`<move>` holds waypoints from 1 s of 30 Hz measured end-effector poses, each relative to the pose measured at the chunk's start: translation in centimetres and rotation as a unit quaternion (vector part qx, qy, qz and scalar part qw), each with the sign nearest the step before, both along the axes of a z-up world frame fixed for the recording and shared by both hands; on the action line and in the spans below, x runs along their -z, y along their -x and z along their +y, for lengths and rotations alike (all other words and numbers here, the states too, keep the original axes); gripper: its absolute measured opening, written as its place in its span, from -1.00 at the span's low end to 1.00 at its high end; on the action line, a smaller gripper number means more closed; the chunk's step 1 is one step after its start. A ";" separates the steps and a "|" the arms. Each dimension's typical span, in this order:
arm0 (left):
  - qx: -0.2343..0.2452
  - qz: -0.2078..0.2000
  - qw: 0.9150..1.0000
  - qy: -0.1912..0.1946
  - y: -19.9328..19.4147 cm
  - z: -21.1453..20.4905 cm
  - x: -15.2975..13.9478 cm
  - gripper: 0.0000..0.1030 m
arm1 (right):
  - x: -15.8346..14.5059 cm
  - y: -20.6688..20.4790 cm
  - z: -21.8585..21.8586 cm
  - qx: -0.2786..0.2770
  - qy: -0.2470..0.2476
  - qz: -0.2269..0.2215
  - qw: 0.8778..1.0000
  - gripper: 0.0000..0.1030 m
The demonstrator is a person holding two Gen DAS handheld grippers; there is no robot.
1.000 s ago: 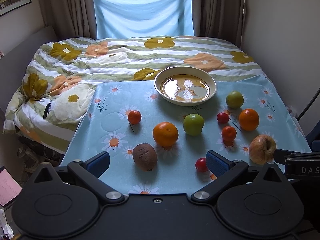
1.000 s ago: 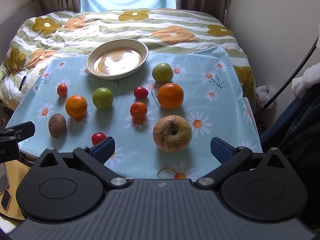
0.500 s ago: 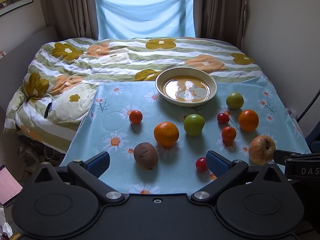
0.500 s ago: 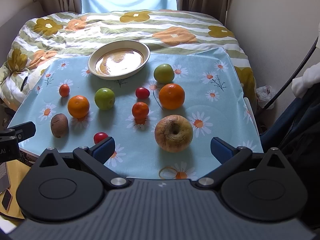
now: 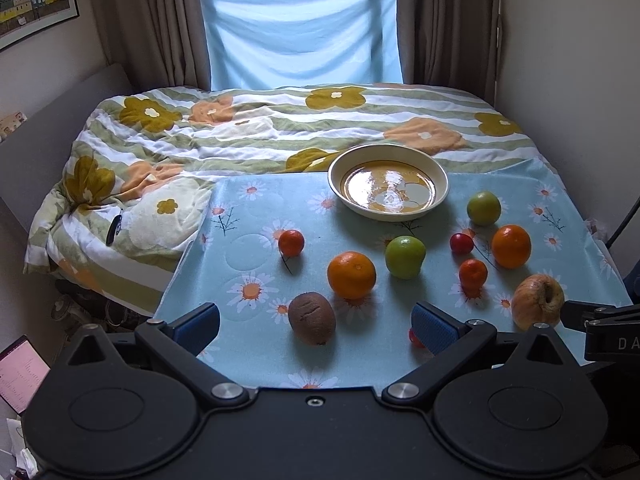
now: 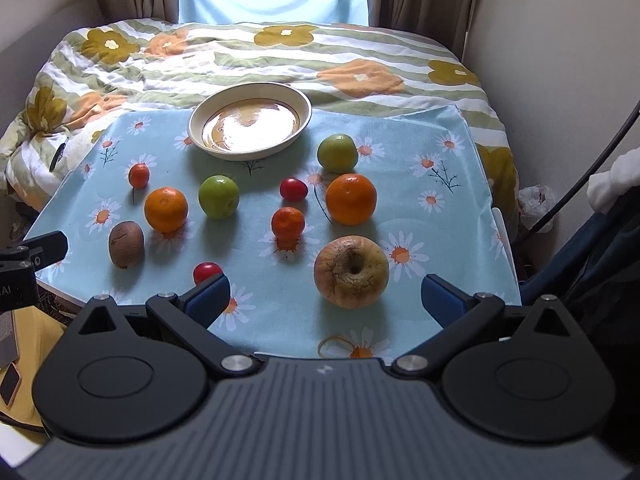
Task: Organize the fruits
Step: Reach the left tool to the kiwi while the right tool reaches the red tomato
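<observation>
Several fruits lie on a daisy-print blue cloth (image 5: pixel 256 256). A cream bowl (image 5: pixel 388 160) with a brown inside stands empty at the back; it also shows in the right wrist view (image 6: pixel 250 100). My left gripper (image 5: pixel 316 326) is open and empty, with a brown kiwi (image 5: pixel 312 317) between its fingers and an orange (image 5: pixel 351 275) just beyond. My right gripper (image 6: pixel 326 298) is open and empty, with a wrinkled yellow apple (image 6: pixel 351 277) between its fingers. A small red tomato (image 6: pixel 207 271) sits by its left finger. Green apples (image 6: pixel 219 196), oranges (image 6: pixel 351 199) and small red fruits (image 6: pixel 287 222) lie further back.
The cloth lies on a bed with a flowered, striped duvet (image 5: pixel 240 120). A wall (image 5: pixel 580 60) runs close on the right. Curtains (image 5: pixel 148 20) and a window are behind the bed. The cloth's left edge (image 5: pixel 188 248) drops off toward the floor.
Both grippers have moved slightly forward toward the fruits; the kiwi and the wrinkled apple now sit nearer between the fingers. No fruit has moved.
</observation>
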State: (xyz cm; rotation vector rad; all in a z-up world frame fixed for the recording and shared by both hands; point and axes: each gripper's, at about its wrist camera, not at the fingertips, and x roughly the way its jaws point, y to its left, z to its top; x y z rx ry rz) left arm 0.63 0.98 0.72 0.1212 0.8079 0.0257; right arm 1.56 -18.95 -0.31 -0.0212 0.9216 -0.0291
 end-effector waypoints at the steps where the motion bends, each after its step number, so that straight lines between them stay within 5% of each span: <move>1: -0.003 -0.003 1.000 -0.005 0.0 0.2 0.1 1.00 | 0.1 -0.2 0.1 -0.008 0.000 0.001 1.000 1.00; 8: -0.012 -0.014 0.999 -0.026 -0.3 1.5 1.9 1.00 | 2.5 -1.0 0.4 -0.066 -0.030 0.006 0.997 1.00; 16: 0.083 -0.013 0.995 -0.050 -2.2 2.9 5.1 1.00 | 5.3 -2.2 1.8 -0.089 -0.077 0.008 0.993 1.00; 30: 0.260 0.030 0.963 -0.057 -7.0 5.3 11.7 0.95 | 10.7 -4.4 6.1 -0.051 -0.079 0.038 0.995 1.00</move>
